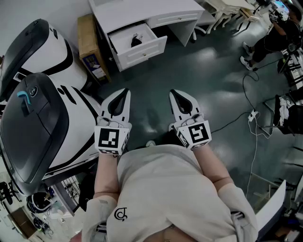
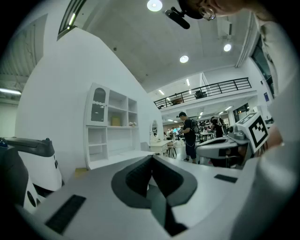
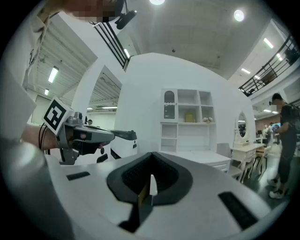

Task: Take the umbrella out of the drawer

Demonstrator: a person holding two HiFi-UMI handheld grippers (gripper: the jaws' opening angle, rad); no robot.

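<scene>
Head view showed you holding both grippers level in front of your chest, side by side but apart, aimed across the dark floor (image 1: 199, 71) toward the white desk (image 1: 142, 12). Your left gripper (image 1: 124, 91) had its jaws pressed fully together with nothing between them, and the left gripper view showed the two dark pads meeting along a single line. Your right gripper (image 1: 173, 92) was likewise closed and empty; in the right gripper view only a thin pale sliver showed where the jaws met. The umbrella (image 1: 136, 41) lay as a small dark shape inside the open drawer (image 1: 142, 52) of the desk, well apart from both grippers. A small pale item lay just behind it, too small to identify. A cardboard box (image 1: 89, 42) stood against the desk's left side, and two large white-and-black machine housings (image 1: 42, 123) sat close beside your left arm
</scene>
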